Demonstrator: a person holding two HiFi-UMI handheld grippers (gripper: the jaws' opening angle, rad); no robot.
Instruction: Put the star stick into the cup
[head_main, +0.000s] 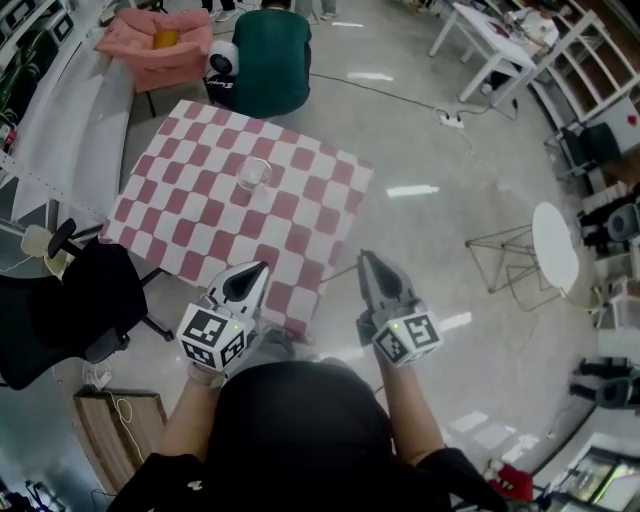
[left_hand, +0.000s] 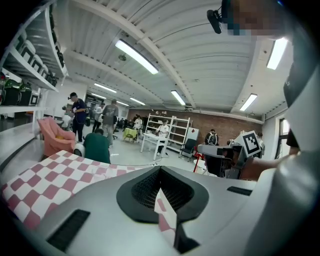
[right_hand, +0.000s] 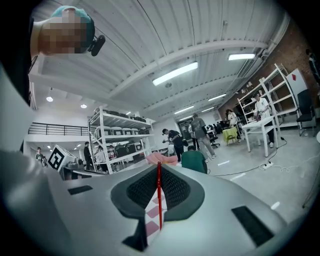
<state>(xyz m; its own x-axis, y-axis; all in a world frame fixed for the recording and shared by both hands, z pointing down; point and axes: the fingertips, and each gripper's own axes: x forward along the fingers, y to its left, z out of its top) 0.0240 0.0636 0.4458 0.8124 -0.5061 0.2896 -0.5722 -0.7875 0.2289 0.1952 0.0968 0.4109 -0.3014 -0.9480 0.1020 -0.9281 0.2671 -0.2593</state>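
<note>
Right tool (head_main: 366, 260) clamped on red star stick (right_hand: 159, 196); left tool (head_main: 260, 270) closed, empty; clear cup (head_main: 253, 174) standing apart on checkered worktop (head_main: 180, 225).

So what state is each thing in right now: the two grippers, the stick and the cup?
left gripper: jaws shut, nothing between them.
cup: upright on the checkered table, no stick in it.
right gripper: jaws shut on the star stick.
star stick: clamped, not yet in the cup.
</note>
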